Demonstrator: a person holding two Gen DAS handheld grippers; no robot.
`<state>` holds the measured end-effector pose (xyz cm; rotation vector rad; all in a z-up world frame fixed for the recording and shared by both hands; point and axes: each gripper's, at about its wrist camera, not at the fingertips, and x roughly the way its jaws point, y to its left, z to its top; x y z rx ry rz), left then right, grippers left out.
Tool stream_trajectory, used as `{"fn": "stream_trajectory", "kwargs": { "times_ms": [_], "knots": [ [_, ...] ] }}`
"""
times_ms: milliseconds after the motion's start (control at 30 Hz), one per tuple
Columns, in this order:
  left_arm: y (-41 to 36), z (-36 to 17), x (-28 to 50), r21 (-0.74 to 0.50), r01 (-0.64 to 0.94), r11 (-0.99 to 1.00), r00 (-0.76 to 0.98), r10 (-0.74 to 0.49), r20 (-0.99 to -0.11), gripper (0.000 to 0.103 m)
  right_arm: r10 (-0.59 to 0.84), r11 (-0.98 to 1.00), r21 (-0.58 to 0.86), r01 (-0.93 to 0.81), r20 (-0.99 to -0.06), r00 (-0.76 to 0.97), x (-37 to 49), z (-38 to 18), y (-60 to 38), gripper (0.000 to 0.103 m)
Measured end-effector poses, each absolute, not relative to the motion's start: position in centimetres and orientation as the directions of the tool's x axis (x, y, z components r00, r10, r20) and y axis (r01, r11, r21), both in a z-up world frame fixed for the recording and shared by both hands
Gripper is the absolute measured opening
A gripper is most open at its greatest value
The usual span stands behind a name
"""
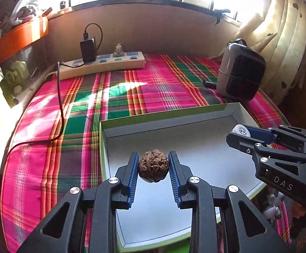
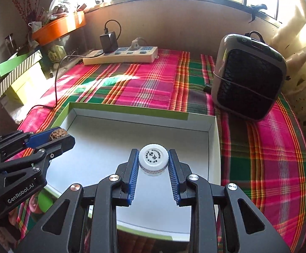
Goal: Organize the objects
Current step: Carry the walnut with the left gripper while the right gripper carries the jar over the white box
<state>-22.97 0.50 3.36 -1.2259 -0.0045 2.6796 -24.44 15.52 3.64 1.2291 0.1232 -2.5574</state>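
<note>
Left wrist view: shallow white box (image 1: 195,145), green-edged, lying open and empty on the plaid-covered surface (image 1: 68,109), long side running across the frame. Above its floor, left tongs (image 1: 154,165) nearly closed on a walnut (image 1: 154,165), pinched at the flanks; likely light, hard, ridged enough to resist slipping, slightly longer vertically. Right wrist view: right tongs (image 2: 153,162) clamped on the sides of a small white bottle (image 2: 153,160), cap facing the camera, axis roughly upright; probably light, rigid, smooth plastic, best gripped below the cap.
</note>
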Motion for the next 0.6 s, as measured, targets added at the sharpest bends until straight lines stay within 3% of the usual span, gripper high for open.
{"fn": "stream_trajectory", "kwargs": {
  "times_ms": [600],
  "knots": [
    [1.2,1.8,-25.6,-0.077,-0.182,-0.980,-0.600,0.173,-0.781,0.026,-0.180,-0.956,0.016,0.293,-0.822,-0.541,-28.2,1.7,14.4,0.029]
  ]
}}
